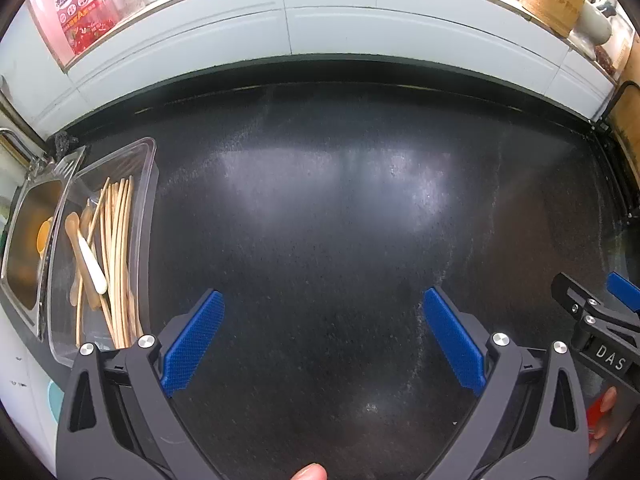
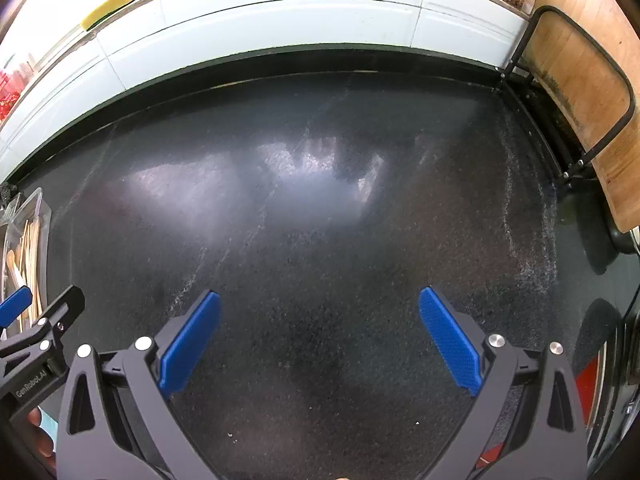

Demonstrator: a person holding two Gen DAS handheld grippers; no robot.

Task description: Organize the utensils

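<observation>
A clear plastic tray stands at the left of the dark countertop. In it lie several wooden chopsticks, wooden spoons and a white-handled utensil. My left gripper is open and empty, hovering over bare counter to the right of the tray. My right gripper is open and empty over the counter further right. The tray with its chopsticks shows at the left edge of the right wrist view. Each gripper shows at the edge of the other's view.
A steel sink with a yellow object lies left of the tray. A white tiled wall and a ledge run along the back. A wooden cutting board in a black wire rack stands at the right.
</observation>
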